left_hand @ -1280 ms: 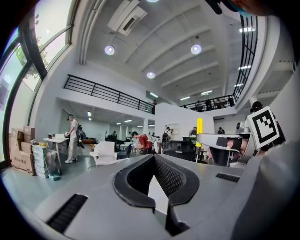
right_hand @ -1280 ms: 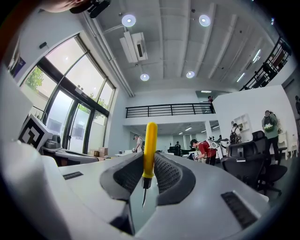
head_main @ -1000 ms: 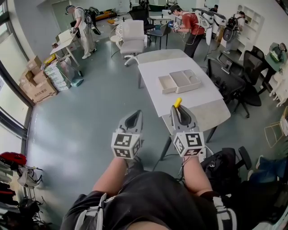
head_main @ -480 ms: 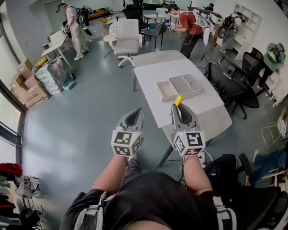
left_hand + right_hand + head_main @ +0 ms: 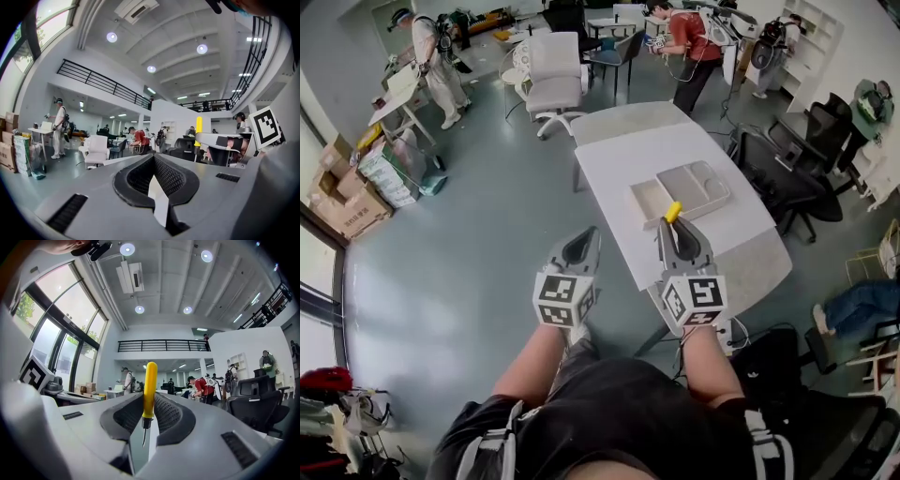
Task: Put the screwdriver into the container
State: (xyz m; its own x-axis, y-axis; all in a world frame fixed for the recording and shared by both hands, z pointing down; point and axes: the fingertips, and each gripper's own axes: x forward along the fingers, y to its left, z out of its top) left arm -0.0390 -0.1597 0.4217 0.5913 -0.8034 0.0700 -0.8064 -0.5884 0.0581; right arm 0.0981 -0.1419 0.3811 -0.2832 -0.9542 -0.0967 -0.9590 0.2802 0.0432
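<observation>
- Your right gripper point(image 5: 675, 231) has its jaws closed on the screwdriver point(image 5: 672, 213). In the right gripper view the yellow handle is pinched between the pads and the metal blade points back toward the camera.
- The long axis of the screwdriver runs along the jaws, so the handle comes out past the jaw tips and points forward.
- The container point(image 5: 689, 183) is a pale tray with several compartments. It lies on the table point(image 5: 609, 155), about the middle but closer to the right edge.
- In the head view the container is straight ahead of the handle, and the handle end appears just at its near rim. How high you are above it, I cannot tell.
- Your left gripper point(image 5: 580, 246) is closed with nothing between its jaws. It hangs off the near left edge of the table, so the right one is clearly nearer to the container.
- I judge that the next move needs the right gripper to go forward over a compartment before the jaws open.
- No brand or word can be read; the cubes point(image 5: 693, 302) carry only black-and-white square markers.
</observation>
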